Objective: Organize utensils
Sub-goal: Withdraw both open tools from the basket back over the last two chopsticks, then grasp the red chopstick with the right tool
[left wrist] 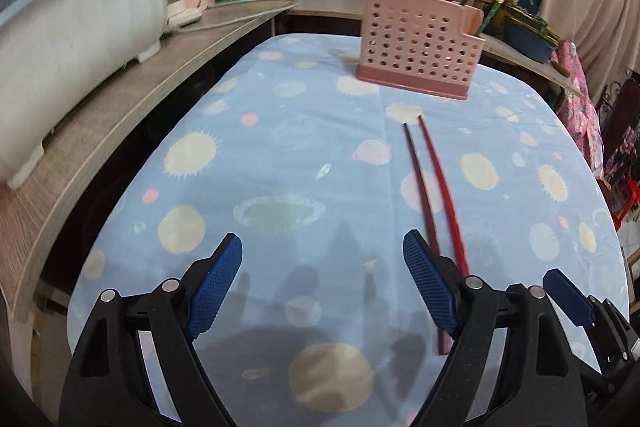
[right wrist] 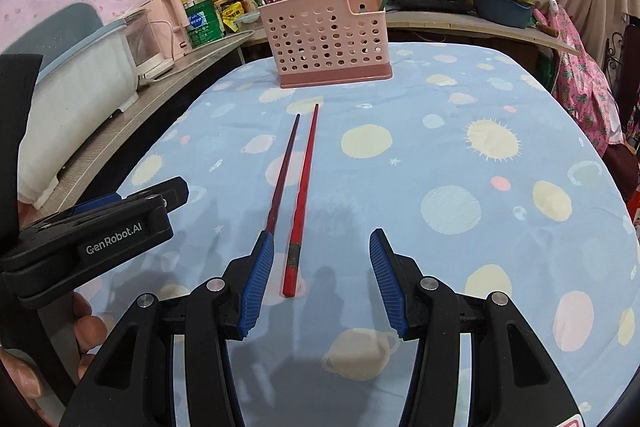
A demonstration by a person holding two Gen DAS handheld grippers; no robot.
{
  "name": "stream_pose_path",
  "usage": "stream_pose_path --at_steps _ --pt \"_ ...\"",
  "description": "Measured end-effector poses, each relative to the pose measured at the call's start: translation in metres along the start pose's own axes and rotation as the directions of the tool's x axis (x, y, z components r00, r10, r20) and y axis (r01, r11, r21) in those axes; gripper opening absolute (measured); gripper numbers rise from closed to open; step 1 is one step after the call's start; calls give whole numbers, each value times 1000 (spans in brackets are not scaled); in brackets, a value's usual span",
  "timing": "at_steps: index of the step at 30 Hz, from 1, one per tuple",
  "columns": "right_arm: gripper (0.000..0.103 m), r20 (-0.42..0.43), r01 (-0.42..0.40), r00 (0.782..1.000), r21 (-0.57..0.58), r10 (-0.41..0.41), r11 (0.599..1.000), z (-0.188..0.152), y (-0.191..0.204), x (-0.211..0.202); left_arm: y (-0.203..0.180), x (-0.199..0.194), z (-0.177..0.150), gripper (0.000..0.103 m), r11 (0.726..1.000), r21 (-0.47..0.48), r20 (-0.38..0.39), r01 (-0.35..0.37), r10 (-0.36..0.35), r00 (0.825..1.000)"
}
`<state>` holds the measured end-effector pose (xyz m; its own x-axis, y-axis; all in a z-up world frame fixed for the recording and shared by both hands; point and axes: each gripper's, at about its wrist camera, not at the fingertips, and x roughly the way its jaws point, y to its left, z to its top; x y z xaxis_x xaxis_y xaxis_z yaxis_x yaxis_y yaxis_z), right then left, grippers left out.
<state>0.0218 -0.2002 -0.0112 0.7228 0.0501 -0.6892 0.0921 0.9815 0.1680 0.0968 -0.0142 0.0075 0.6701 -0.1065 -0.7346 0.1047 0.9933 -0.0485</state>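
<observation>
Blue-padded fingers of the left gripper (left wrist: 322,283) and right gripper (right wrist: 322,279) are spread wide, grasping nothing. Beyond them two red chopsticks (right wrist: 301,199) lie on the counter (right wrist: 440,163), short of the pink holder (right wrist: 326,39).

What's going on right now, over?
Left gripper and right gripper open, empty. Two red chopsticks flat on tablecloth, short of pink holder. Path clear.

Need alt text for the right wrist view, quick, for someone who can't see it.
Two red chopsticks lie side by side on a blue planet-print tablecloth, their near ends by the open right tongs. A pink perforated utensil holder stands beyond them; the left tongs sit at the left edge.
</observation>
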Motion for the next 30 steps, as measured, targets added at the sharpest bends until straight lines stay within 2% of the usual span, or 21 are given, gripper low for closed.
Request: stream_pose_path --at_steps 4,7,18,30 --pt "49 -27 -4 1000 -21 3 1000 -3 6 10 10 2 -6 79 1000 -19 -4 18 -18 1000" --pt "45 -50 -9 999 -33 7 999 -5 12 20 14 3 -9 79 999 -24 -5 28 -28 1000" --pt "7 -108 24 994 -57 -30 998 -11 15 38 8 3 -16 80 1000 3 2 15 -15 1000" --pt "7 -84 56 995 28 -54 998 -23 -27 16 -36 8 -33 81 991 96 -44 91 -87 995"
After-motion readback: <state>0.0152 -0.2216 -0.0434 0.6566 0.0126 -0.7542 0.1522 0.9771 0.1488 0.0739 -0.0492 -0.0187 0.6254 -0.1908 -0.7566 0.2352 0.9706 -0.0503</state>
